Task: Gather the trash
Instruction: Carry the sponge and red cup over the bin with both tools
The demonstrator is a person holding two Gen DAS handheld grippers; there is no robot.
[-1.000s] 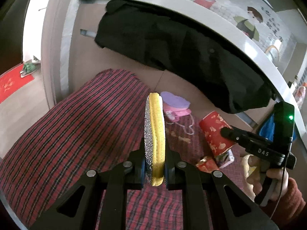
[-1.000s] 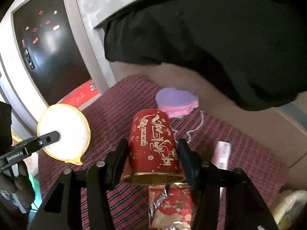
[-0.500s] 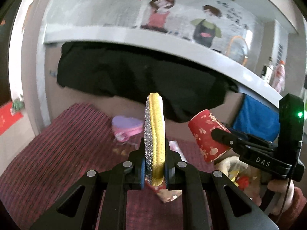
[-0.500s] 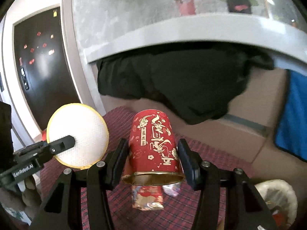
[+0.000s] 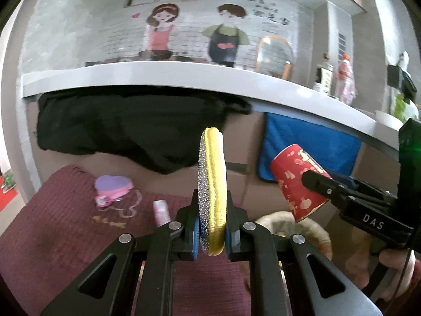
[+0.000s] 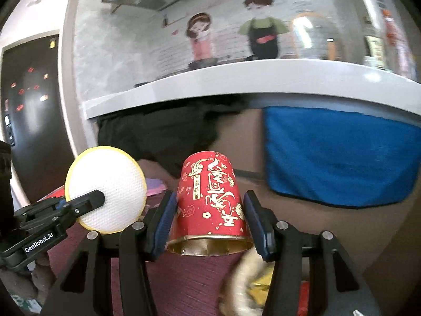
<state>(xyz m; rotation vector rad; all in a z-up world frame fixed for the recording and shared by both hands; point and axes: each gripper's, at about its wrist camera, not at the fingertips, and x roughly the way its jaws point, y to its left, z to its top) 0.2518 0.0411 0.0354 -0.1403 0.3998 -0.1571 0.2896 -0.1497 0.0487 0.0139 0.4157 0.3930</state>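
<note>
Right gripper (image 6: pixel 208 223) fingers clamp the red paper cup (image 6: pixel 210 200) upside down above the woven basket (image 5: pixel 294 226) (presumably the bin); left gripper (image 5: pixel 211 234) pinches a round scouring pad (image 5: pixel 211 192) edge-on beside it, both lifted for dropping in

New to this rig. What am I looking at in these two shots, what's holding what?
There is no robot here: a person holds a two-finger tool in each hand, and each tool carries a fisheye camera looking forward along its fingers.

In the left wrist view, the left tool is shut on a round scrubbing pad, seen edge-on, yellow and silver. To its right is the right tool, gripping a red paper cup.

The right wrist view shows the same cup upside down between its own fingers, with the pad showing its white face at left.

Below lies a dark red cloth with a purple heart-shaped box and a small pink packet. A light-rimmed container sits below the cup, probably for the trash.
</note>
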